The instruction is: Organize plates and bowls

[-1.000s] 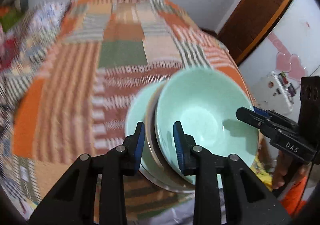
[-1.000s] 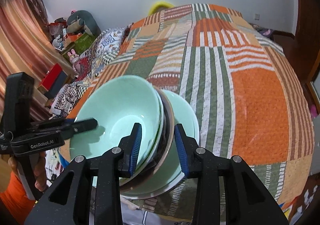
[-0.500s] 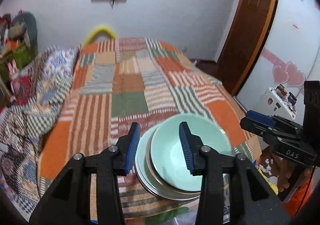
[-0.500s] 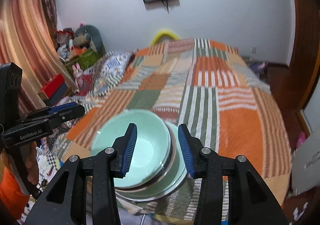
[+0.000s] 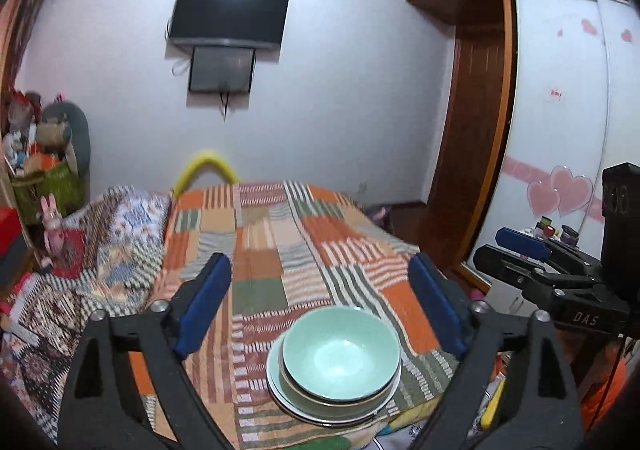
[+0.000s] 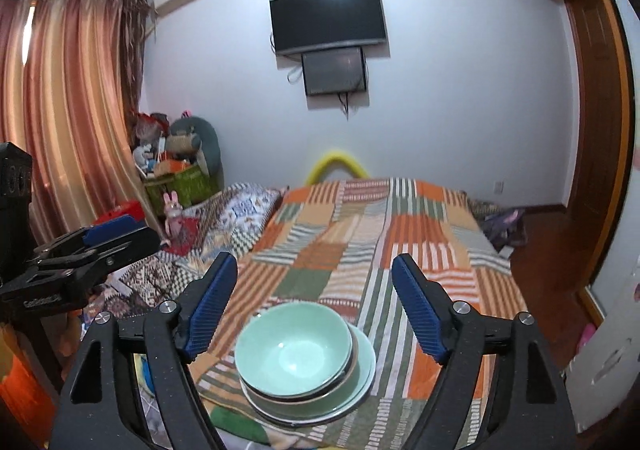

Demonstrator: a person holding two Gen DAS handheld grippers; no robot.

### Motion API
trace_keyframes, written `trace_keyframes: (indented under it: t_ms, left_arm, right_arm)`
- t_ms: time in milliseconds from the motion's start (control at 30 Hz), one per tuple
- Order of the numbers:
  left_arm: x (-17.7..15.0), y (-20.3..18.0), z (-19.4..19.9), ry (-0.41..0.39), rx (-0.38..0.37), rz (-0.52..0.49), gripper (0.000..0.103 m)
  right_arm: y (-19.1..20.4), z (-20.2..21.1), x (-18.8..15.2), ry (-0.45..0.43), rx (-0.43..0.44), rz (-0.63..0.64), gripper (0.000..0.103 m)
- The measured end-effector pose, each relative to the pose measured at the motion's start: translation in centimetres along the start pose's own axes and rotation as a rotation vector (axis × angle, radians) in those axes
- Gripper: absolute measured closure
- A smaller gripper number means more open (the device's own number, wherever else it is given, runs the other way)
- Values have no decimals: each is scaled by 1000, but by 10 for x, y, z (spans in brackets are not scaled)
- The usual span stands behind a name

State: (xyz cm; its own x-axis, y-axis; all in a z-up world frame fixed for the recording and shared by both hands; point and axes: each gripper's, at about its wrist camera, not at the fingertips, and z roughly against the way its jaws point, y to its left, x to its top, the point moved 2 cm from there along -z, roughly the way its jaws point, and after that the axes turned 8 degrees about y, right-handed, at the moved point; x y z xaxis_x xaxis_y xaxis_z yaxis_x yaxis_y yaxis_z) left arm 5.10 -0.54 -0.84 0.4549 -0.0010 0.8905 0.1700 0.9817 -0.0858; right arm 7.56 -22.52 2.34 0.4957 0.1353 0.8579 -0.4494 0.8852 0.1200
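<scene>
A pale green bowl [image 5: 340,354] sits on top of a stack of plates [image 5: 296,406] near the front edge of the bed. The same bowl [image 6: 294,348] and plates [image 6: 360,378] show in the right wrist view. My left gripper [image 5: 320,302] is open, empty, raised above and behind the stack. My right gripper [image 6: 314,306] is open and empty too, at about the same height. Each gripper shows in the other's view: the right one [image 5: 516,250] at the right, the left one [image 6: 120,234] at the left.
The stack rests on a patchwork striped bedspread [image 5: 280,250]. A patterned quilt [image 5: 120,242] and toys [image 5: 52,153] lie to the left. A wardrobe [image 5: 560,169] and wooden door [image 5: 472,153] stand to the right. A TV [image 5: 230,15] hangs on the far wall.
Both grippers opened wide, let go of the stack's rim and pulled back and up. The bowl and plates stay on the bed.
</scene>
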Motion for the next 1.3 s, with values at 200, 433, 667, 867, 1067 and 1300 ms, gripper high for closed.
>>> trace_keyframes:
  t_ms: [200, 433, 667, 867, 1067, 1300]
  left_arm:
    - [1, -7, 21, -43, 11, -10, 2]
    - [-3, -8, 30, -61, 22, 13, 1]
    - [-6, -10, 32, -71, 32, 9, 1]
    - [-8, -12, 29, -73, 42, 0, 0]
    - [-8, -10, 29, -73, 39, 8, 0]
    - [-7, -9, 28, -68, 36, 10, 0]
  right_arm:
    - [7, 11, 4, -63, -15, 28, 15]
    - [13, 20, 1, -135, -37, 51, 0]
    - [12, 22, 0, -152, -45, 56, 0]
    - [10, 26, -3, -156, -40, 47, 0]
    - [9, 27, -4, -156, -38, 46, 0]
    - [10, 28, -3, -157, -38, 45, 0]
